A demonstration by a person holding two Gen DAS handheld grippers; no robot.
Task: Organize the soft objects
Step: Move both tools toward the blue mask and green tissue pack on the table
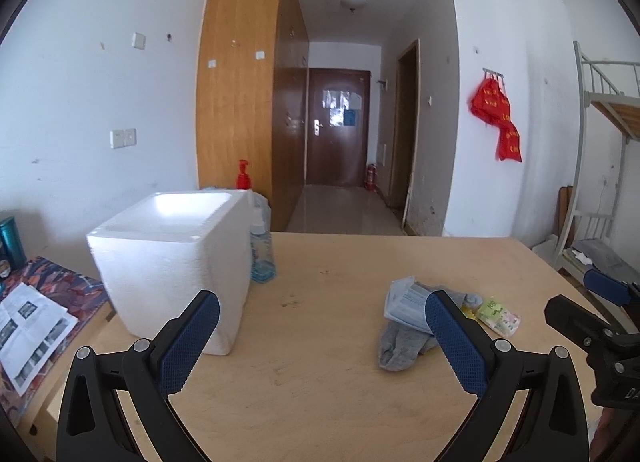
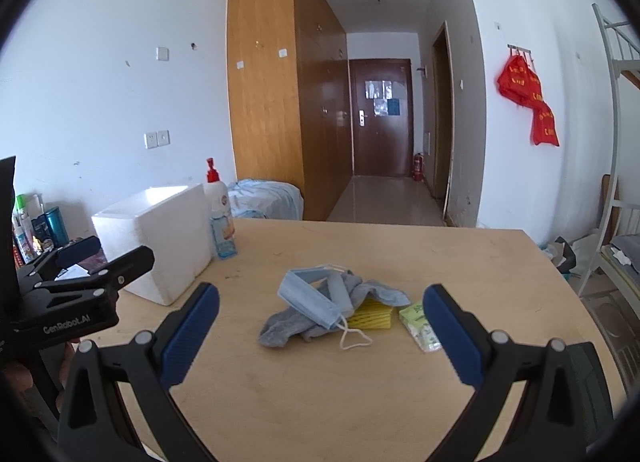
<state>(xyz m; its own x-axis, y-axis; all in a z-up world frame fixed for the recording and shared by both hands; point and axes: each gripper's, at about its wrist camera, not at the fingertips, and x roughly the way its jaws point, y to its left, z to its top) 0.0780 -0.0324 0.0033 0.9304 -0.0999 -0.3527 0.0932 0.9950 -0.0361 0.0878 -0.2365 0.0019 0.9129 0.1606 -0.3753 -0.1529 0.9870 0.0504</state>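
A small heap of soft things lies mid-table: a grey sock (image 2: 294, 322) (image 1: 400, 344), a light-blue face mask (image 2: 310, 296) (image 1: 406, 302) on top of it, a yellow sponge cloth (image 2: 372, 316) underneath, and a green tissue pack (image 2: 420, 326) (image 1: 500, 316) to the right. A white foam box (image 1: 172, 262) (image 2: 160, 238), top open, stands at the table's left. My left gripper (image 1: 322, 310) is open and empty, between box and heap. My right gripper (image 2: 320, 304) is open and empty, just short of the heap.
A blue liquid bottle (image 2: 224, 236) (image 1: 262, 258) and a red-capped pump bottle (image 2: 216, 192) stand right of the box. The wooden table (image 2: 360, 382) ends at the far edge toward a hallway. A patterned surface with printed paper (image 1: 32, 326) lies left; a bunk bed frame (image 2: 616, 182) right.
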